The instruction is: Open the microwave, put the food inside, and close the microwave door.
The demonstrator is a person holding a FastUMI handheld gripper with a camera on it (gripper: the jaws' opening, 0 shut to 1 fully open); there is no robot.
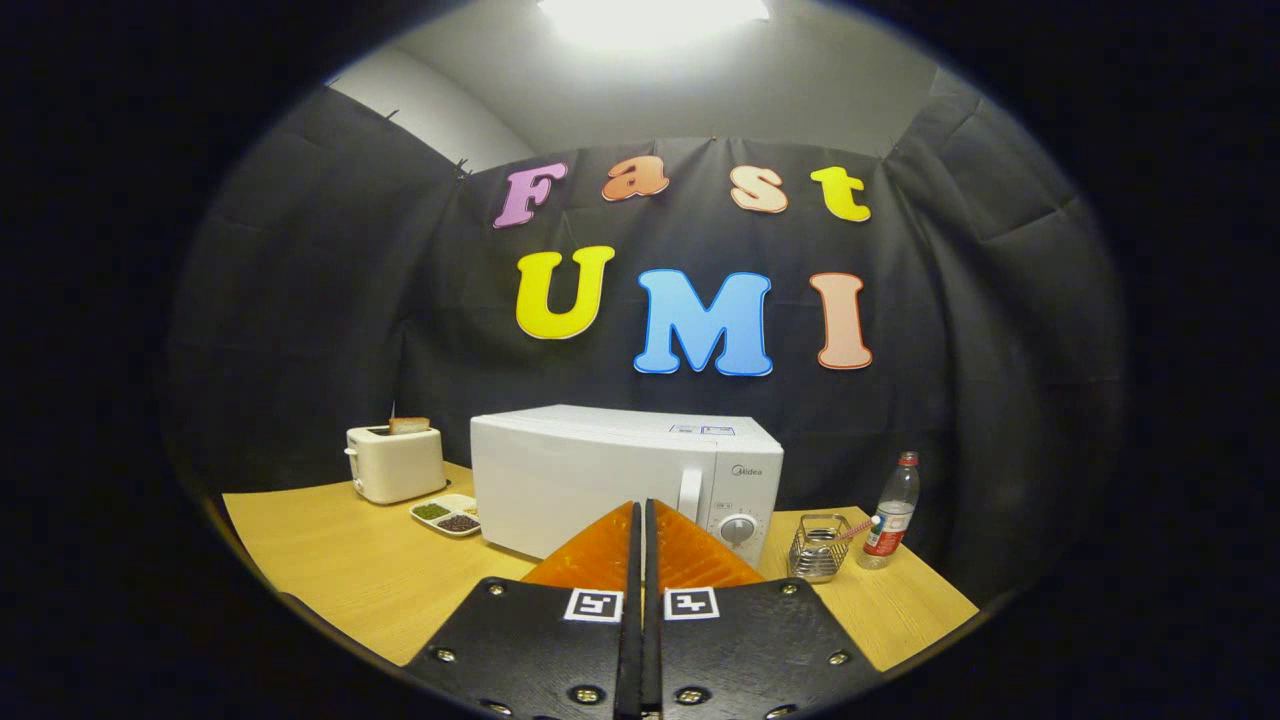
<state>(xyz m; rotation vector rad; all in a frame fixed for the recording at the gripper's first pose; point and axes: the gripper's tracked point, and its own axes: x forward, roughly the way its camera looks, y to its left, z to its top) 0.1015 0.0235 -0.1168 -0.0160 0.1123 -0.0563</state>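
Cloth-walled booth kitchen: microwave (625,478), toaster (395,462).

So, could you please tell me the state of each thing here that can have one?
Microwave: door shut.
Gripper: fingers closed together, holding nothing, short of the microwave.
Toaster: a slice sticking up from its slot.
Bottle: upright, capped.
Dish: filled, beside the microwave.
Wire basket: upright.

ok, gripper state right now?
Gripper: fingers closed together, holding nothing, pointed at the shut microwave beyond them.
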